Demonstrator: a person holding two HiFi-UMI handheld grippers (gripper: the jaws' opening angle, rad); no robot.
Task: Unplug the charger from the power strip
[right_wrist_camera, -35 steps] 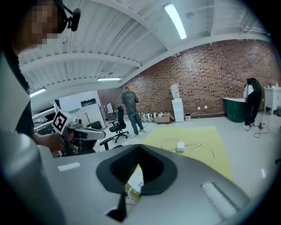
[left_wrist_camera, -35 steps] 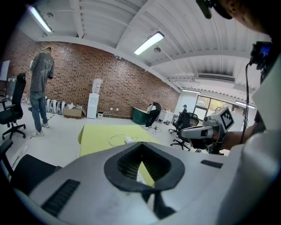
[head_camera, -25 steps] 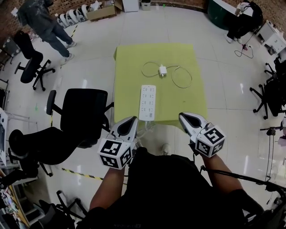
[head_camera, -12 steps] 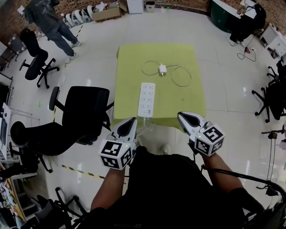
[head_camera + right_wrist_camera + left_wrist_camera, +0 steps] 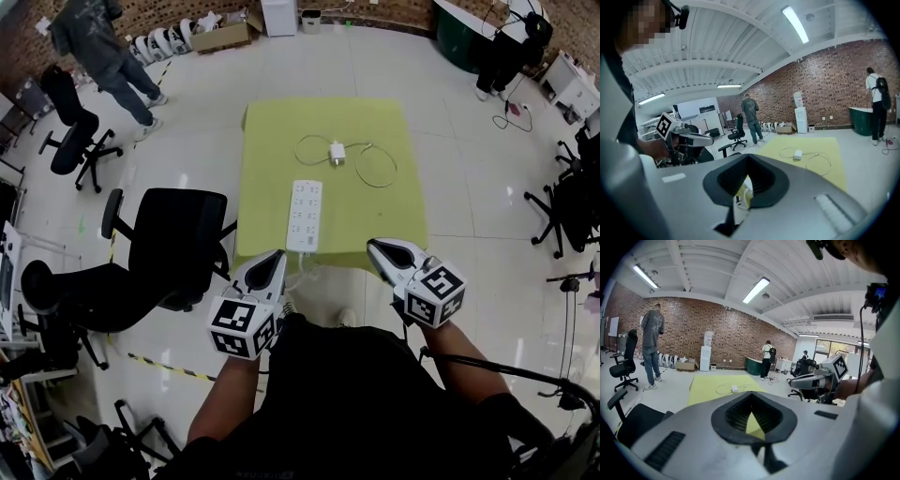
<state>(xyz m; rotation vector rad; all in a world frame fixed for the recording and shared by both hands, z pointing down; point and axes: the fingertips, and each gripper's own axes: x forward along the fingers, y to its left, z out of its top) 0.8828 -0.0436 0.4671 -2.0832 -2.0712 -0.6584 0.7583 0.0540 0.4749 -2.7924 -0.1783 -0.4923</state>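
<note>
A white power strip (image 5: 306, 215) lies lengthwise on the green table (image 5: 384, 211), its lead running off the near edge. Farther back the white charger (image 5: 337, 152) lies flat among loops of its thin cable, apart from the strip. My left gripper (image 5: 273, 259) hovers shut and empty just short of the table's near left corner. Off the near right corner my right gripper (image 5: 376, 248) is likewise shut with nothing in it. The left gripper view shows the charger (image 5: 734, 388) far ahead over the left gripper (image 5: 752, 394). In the right gripper view the charger (image 5: 798, 153) lies beyond the right gripper (image 5: 749, 157).
A black office chair (image 5: 174, 236) stands close to the table's left side, beside my left gripper. A person (image 5: 101, 45) stands far back left near another chair (image 5: 67, 141). A cardboard box (image 5: 222, 35) sits by the back wall. More chairs stand at the right (image 5: 562, 202).
The right gripper has drifted slightly left in the head view; the left one hangs in about the same spot. Both remain shut. Strip and charger lie as before.
</note>
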